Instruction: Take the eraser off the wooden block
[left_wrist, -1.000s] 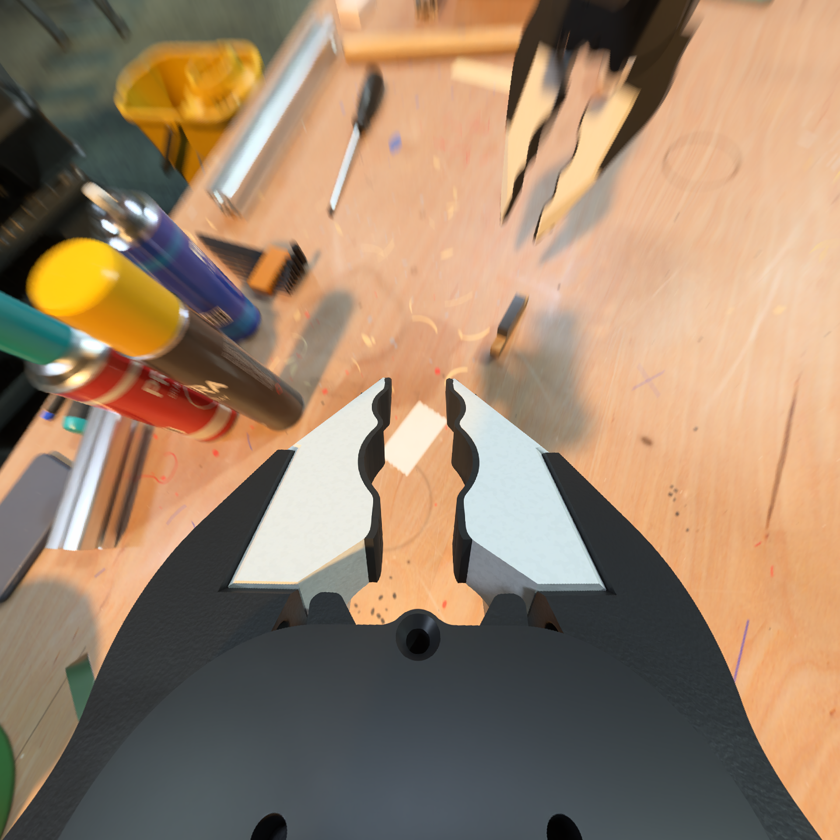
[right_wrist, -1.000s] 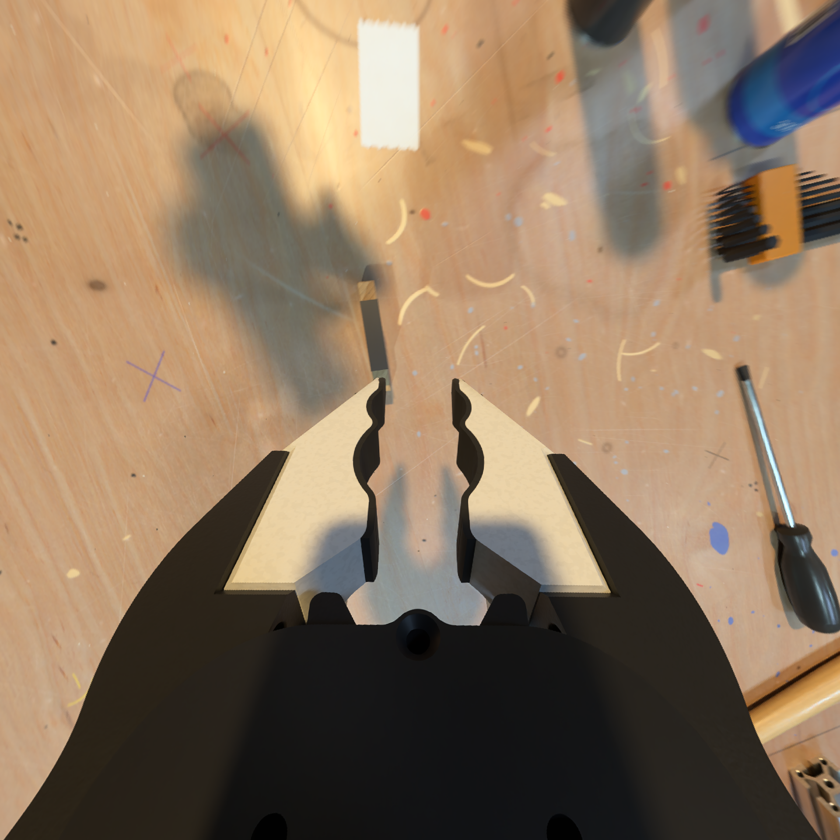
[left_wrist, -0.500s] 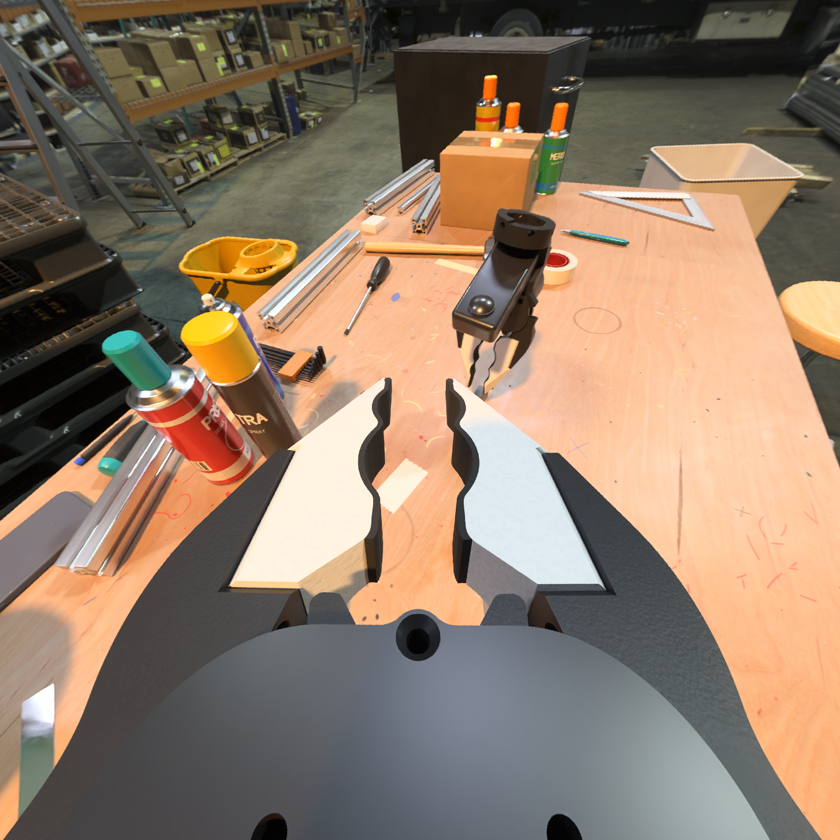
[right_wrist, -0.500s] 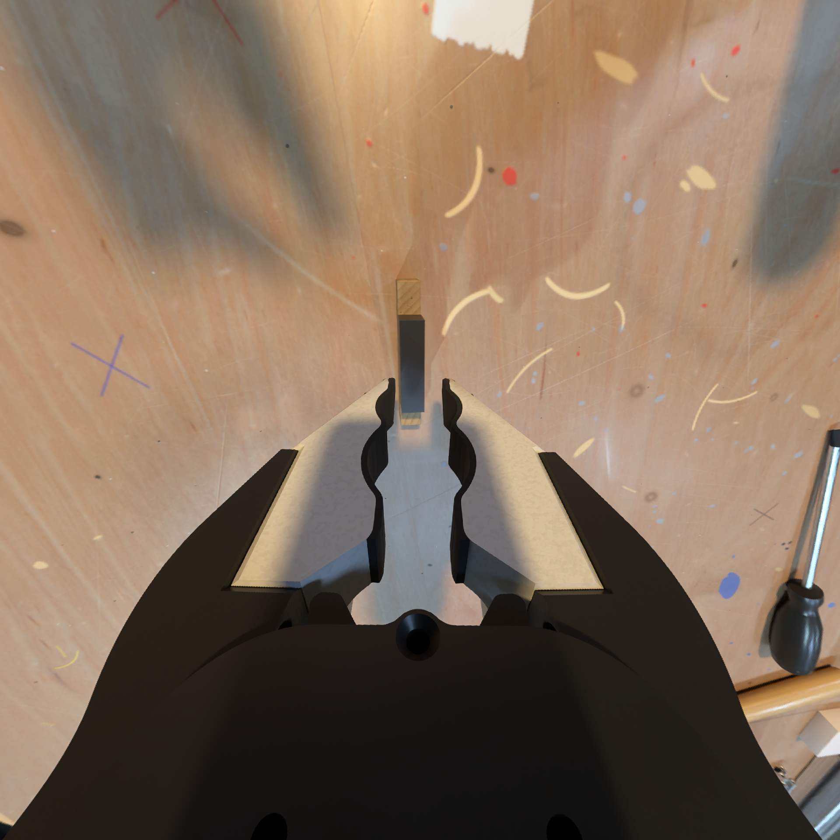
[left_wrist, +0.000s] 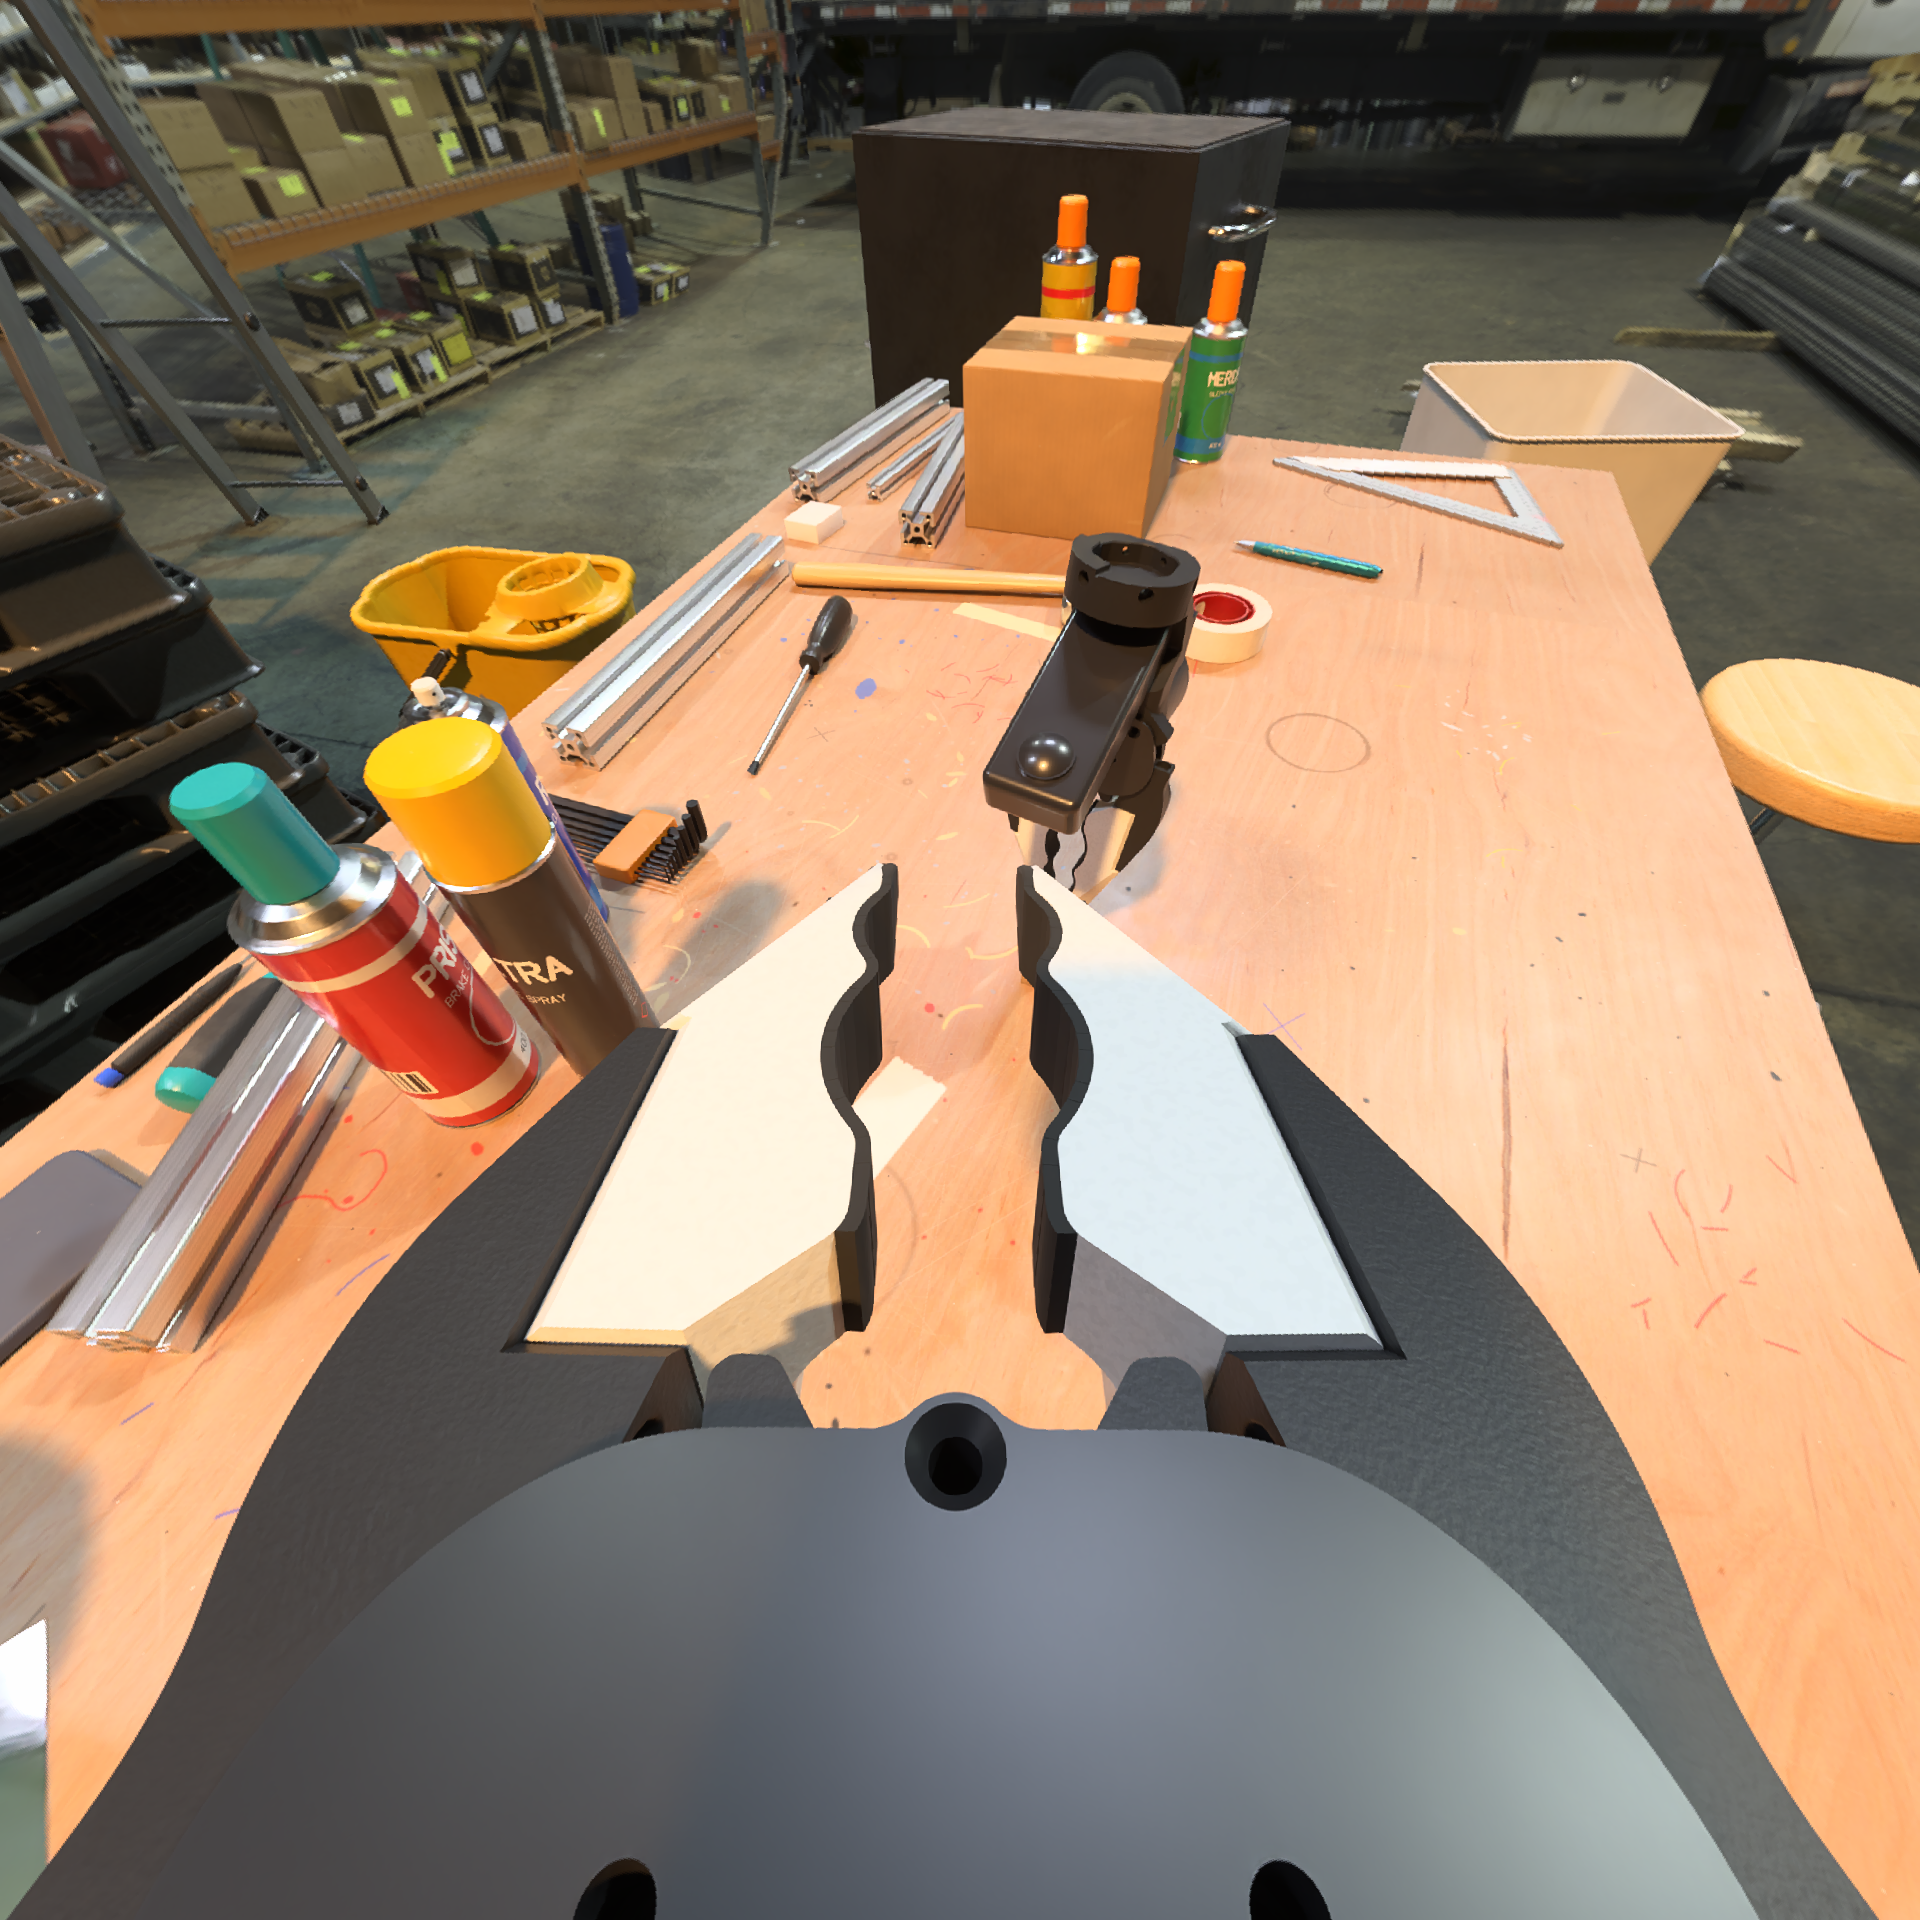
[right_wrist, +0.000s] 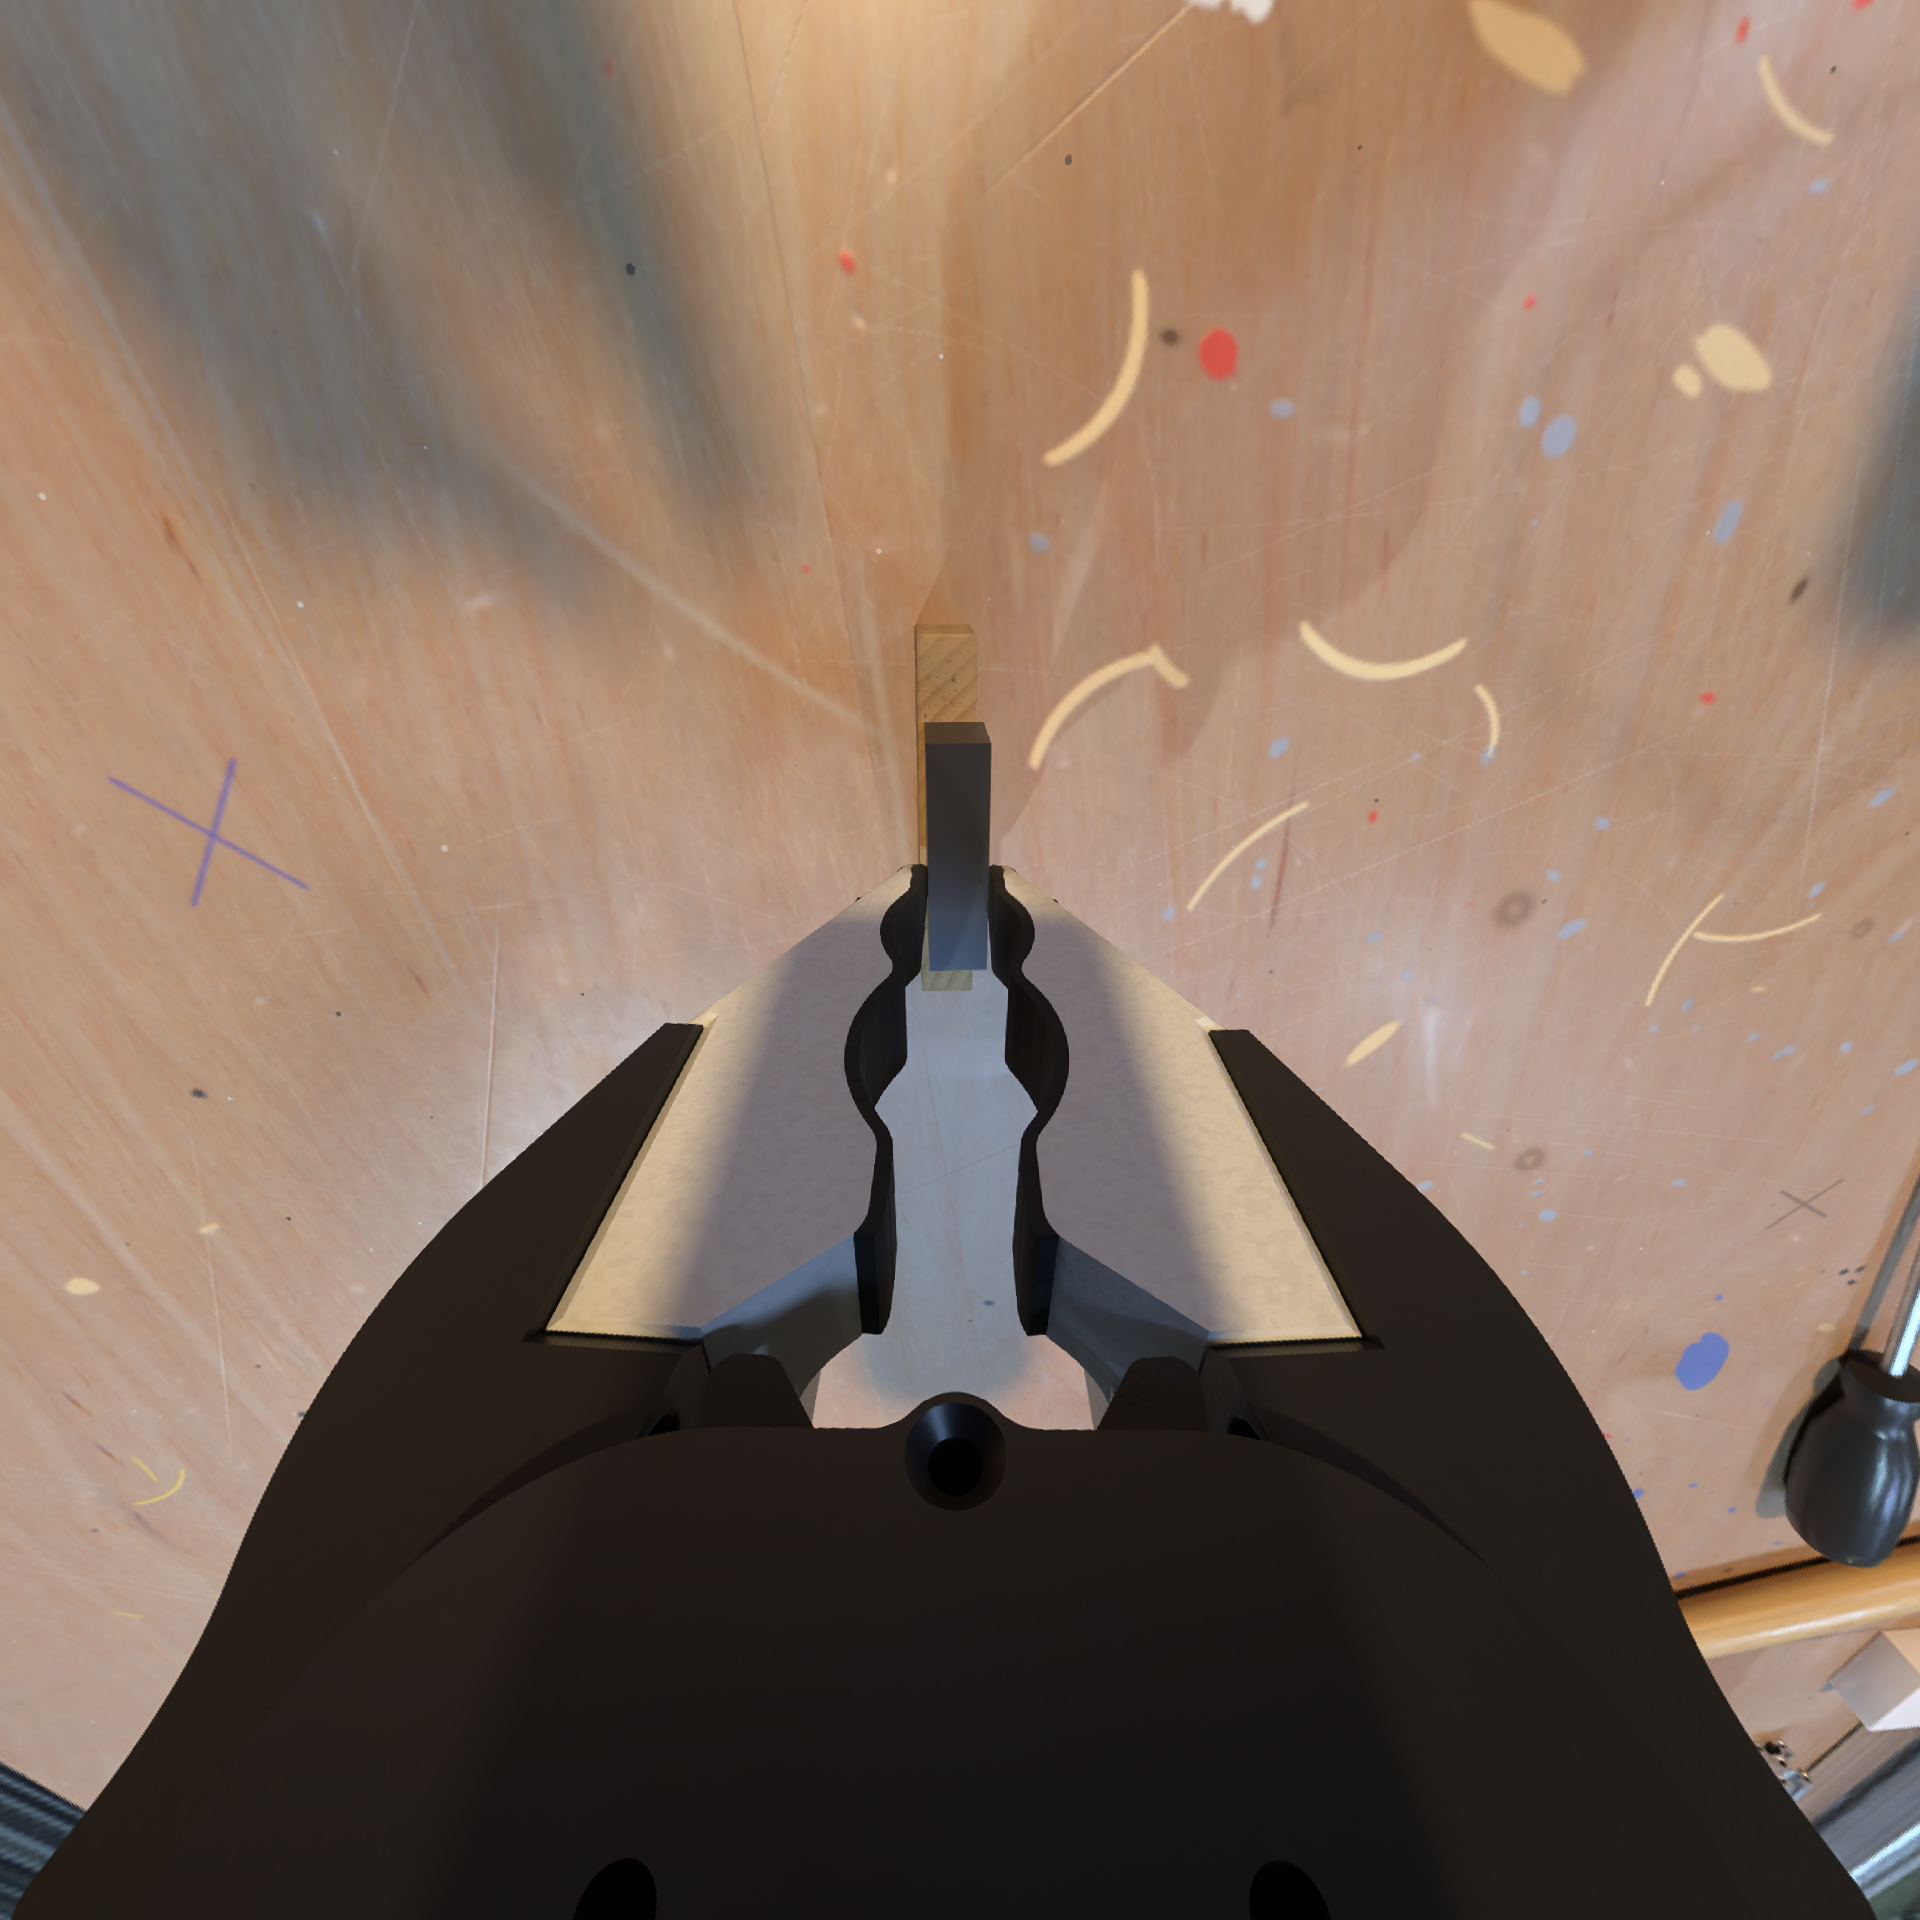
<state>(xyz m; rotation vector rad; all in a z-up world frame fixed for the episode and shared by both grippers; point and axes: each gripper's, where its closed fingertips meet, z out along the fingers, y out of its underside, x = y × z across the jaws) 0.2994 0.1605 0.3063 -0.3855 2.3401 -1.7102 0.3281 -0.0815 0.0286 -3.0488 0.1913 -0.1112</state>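
Observation:
A thin dark grey eraser (right_wrist: 956, 831) lies on a narrow wooden block (right_wrist: 947, 670) on the workbench; the block's pale ends stick out past both ends of the eraser. My right gripper (right_wrist: 956, 883) points down at it, and its fingertips are closed against the eraser's two long sides near its near end. In the left wrist view the right gripper (left_wrist: 1070, 873) stands tip-down on the bench, and the eraser is hidden there. My left gripper (left_wrist: 956, 904) is open and empty, held above the bench in front of the right one.
Spray cans (left_wrist: 384, 966) stand at the left by a hex key set (left_wrist: 634, 842) and aluminium profiles (left_wrist: 665, 655). A screwdriver (right_wrist: 1860, 1455) lies to the right of the right gripper. A cardboard box (left_wrist: 1070, 426) and tape roll (left_wrist: 1231, 620) are farther back.
My right gripper came down over the eraser and its jaws narrowed onto it. My left gripper tilted up from looking down at the bench, then barely moved.

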